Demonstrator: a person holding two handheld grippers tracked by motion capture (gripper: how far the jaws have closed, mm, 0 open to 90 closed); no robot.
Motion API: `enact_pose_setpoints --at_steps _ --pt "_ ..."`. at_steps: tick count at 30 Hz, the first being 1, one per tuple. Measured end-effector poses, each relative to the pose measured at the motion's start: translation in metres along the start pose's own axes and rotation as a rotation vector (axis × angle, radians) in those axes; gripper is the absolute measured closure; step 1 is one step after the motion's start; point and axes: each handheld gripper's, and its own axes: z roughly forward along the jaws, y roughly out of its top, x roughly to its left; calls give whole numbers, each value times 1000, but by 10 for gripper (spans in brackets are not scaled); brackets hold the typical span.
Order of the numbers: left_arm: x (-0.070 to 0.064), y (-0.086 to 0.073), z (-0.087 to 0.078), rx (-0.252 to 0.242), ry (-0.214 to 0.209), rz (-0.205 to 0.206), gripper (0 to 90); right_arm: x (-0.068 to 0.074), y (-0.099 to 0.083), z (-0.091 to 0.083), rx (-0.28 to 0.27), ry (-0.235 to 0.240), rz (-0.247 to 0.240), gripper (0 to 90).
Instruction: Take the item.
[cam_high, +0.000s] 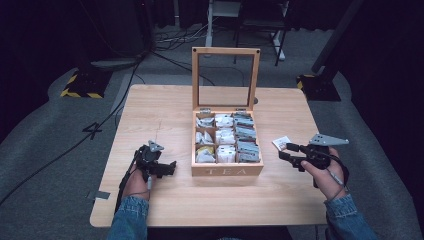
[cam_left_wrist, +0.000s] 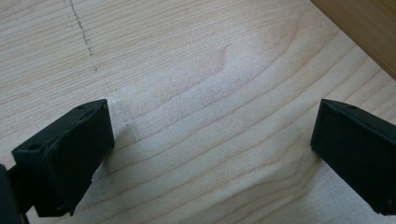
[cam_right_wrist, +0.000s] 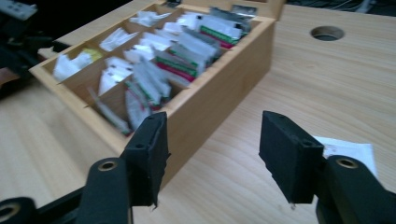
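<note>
High view, looking down on the wooden worktop (cam_high: 165, 107): a wooden tea box (cam_high: 227, 170) marked "TEA" on its front wall stands near the middle, its glass-paned lid (cam_high: 226, 77) raised upright at the back. Nine compartments hold tea bags (cam_high: 226, 136); white sachets fill the left and middle columns, grey packets the right, though print on them is too small to read. One yellowish sachet (cam_high: 204, 150) lies in the front-left compartment.

Left of the box, the left gripper (cam_high: 167, 168) rests low by the worktop in the person's left hand (cam_high: 136, 182), jaws set wide apart with nothing between them; its own view shows bare wood grain and a corner of the box (cam_left_wrist: 369, 32) at the upper right. The right gripper (cam_high: 286, 151) is held right of the box, jaws also spread and empty. A small white packet (cam_high: 281, 142), probably a loose tea sachet, lies on the worktop just beside those jaws; in the right gripper view it (cam_right_wrist: 350, 151) is partly hidden behind the right-hand jaw. That view blurs the box contents, and a round hole (cam_right_wrist: 327, 33) in the worktop shows beyond.
</note>
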Motion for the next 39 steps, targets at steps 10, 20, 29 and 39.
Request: enact_pose_setpoints --at_steps 10,20,29,39 --pt "0 0 0 0 0 0 0 23 -12 4 86 29 -101 395" --pt "0 0 0 3 1 0 0 26 -40 24 176 39 -130 335" --pt "0 0 0 1 2 1 0 27 -55 41 277 15 -156 275" --pt "0 1 0 1 2 1 0 28 -68 53 255 -19 -199 104"
